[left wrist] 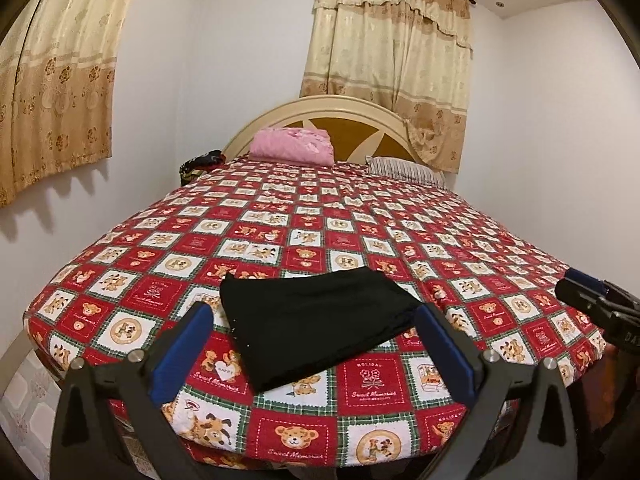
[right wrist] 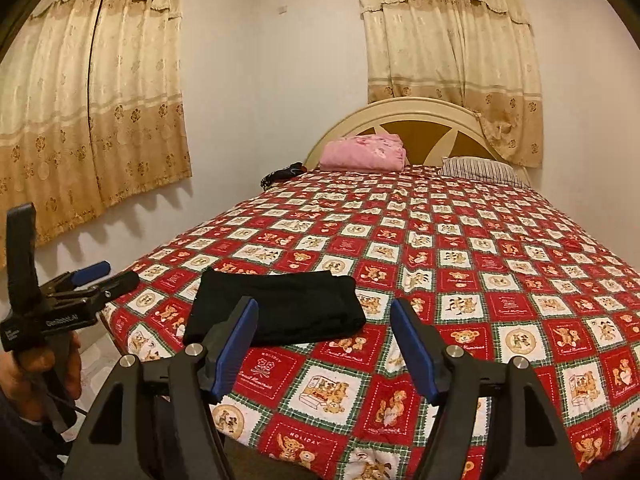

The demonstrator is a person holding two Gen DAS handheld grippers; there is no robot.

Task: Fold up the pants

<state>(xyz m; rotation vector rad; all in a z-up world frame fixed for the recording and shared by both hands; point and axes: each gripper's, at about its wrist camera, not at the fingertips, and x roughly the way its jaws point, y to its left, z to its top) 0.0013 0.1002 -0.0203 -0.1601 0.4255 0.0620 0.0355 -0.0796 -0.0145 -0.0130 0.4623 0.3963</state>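
"Sweet Memories", "HOLIDAY" and "HAPPY" are being displayed on the bedspread (left wrist: 372, 396); "GenRobot.AI" is being shown on the left gripper (right wrist: 116, 276). The black pants (left wrist: 316, 320) are being kept folded, lying near the bed's foot, long axis slanted. Both the left gripper and the right gripper (right wrist: 324, 308) are being held spread, empty.

home bedroom | bed (left wrist: 280, 232) with headboard (left wrist: 320, 106) | curtains (left wrist: 388, 60) | pillow (right wrist: 480, 170)

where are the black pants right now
The black pants lie folded on the teddy-bear bedspread near the foot of the bed, far from the pink pillow. In the left wrist view they sit straight ahead; in the right wrist view, left of centre.
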